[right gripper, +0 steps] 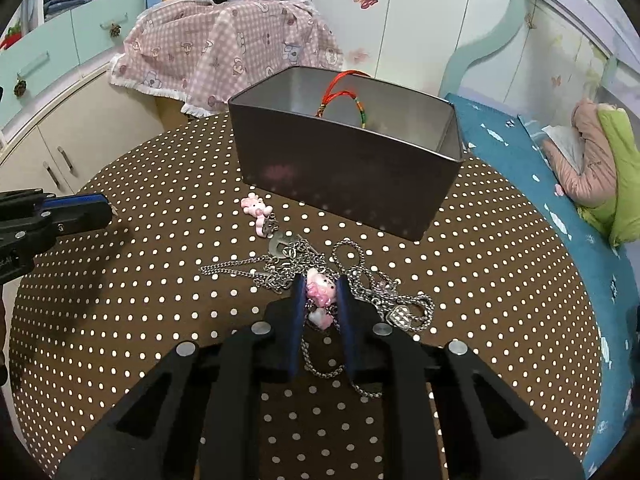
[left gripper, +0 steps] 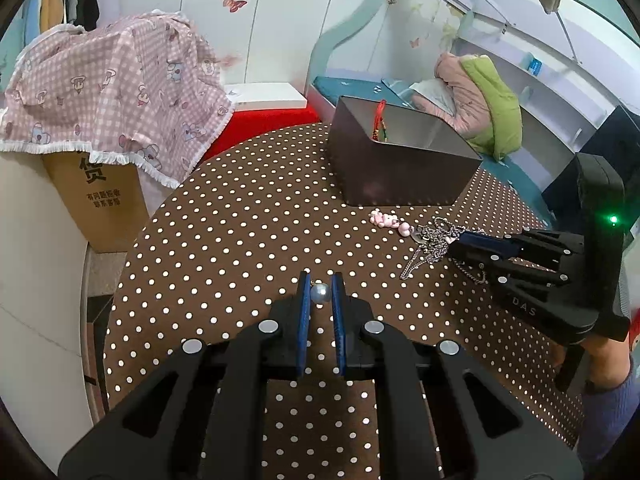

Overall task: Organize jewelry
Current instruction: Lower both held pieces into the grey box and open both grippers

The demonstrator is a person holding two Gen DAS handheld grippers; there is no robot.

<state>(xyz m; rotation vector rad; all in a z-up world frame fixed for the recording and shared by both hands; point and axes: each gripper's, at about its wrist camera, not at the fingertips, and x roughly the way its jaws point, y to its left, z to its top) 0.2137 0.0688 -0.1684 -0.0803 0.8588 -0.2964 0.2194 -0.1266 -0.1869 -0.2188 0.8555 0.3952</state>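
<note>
My left gripper [left gripper: 320, 292] is shut on a pale pearl bead [left gripper: 320, 293], held a little above the brown dotted tablecloth [left gripper: 240, 220]. My right gripper [right gripper: 321, 294] is shut on a pink cat charm [right gripper: 320, 290], its pads [right gripper: 298, 300] pressing both sides. The charm lies in a tangle of silver chains [right gripper: 360, 280]. From the left wrist view the right gripper [left gripper: 464, 240] sits low on those chains [left gripper: 428, 244]. A second pink charm [right gripper: 256, 210] lies loose in front of the open grey tin [right gripper: 348, 176]. A red cord bracelet [right gripper: 340, 92] hangs inside the tin.
A cardboard box [left gripper: 100, 200] draped with pink checked cloth [left gripper: 112, 92] stands beyond the table's left edge. A bed with a blue sheet [right gripper: 520, 184] and bundled bedding [right gripper: 600, 176] runs along the right. A purple sleeve [left gripper: 608, 392] holds the right gripper.
</note>
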